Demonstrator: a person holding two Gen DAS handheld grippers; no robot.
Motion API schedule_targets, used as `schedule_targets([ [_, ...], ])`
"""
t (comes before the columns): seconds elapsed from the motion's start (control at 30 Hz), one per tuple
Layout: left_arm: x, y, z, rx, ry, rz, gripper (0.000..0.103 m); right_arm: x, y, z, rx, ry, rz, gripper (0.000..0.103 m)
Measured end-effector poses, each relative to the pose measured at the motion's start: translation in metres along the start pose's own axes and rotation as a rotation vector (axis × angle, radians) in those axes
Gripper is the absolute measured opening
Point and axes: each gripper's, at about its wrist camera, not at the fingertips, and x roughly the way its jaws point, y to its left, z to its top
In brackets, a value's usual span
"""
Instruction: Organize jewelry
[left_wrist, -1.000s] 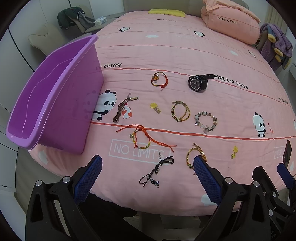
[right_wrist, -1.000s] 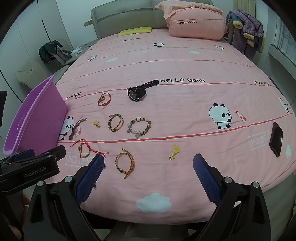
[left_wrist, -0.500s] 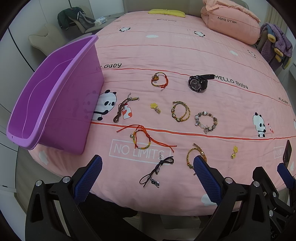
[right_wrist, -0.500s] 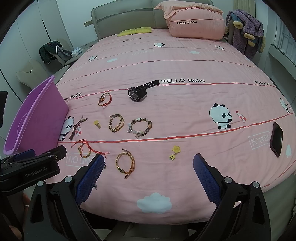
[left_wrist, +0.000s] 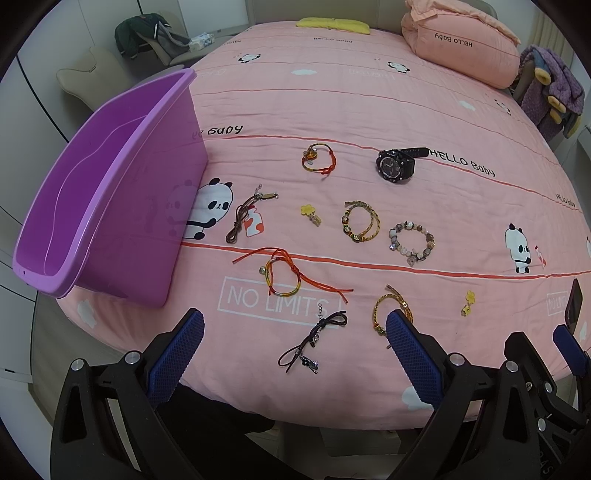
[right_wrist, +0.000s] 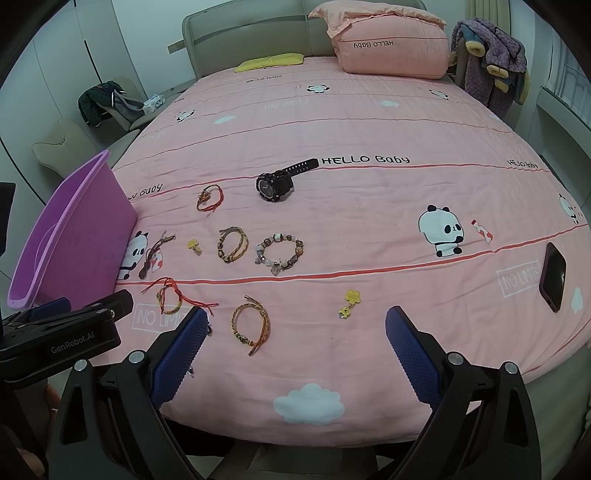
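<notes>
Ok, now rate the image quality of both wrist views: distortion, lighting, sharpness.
Left wrist view: strong fisheye bulge, dark vignette in the corners, even soft light, the black watch and beaded bracelet sharp. Right wrist view: the same barrel bend curving the bed's red stripe, a faint glare on the phone, no motion blur.

You have a pink pillow (right_wrist: 391, 48) at twelve o'clock, a phone (right_wrist: 553, 276) at three, on the pink bedspread (right_wrist: 369, 122).
</notes>
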Motion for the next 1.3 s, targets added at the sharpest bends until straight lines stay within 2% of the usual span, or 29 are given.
schedule_targets([
  [0.77, 0.004, 0.0, -0.003, 0.002, 0.004, 0.0, 0.097, 0.004, -0.001, -0.002, 0.0, 0.002, 0.008, 0.093],
  [1.13, 0.032, 0.023, -0.021, -0.016, 0.028, 0.009, 0.097, 0.028, -0.024, -0.016, 0.011, 0.039, 0.036, 0.092],
  [1.3, 0.053, 0.028, -0.031, 0.018, 0.056, 0.026, 0.097, 0.043, -0.028, -0.023, 0.005, 0.068, 0.06, 0.092],
])
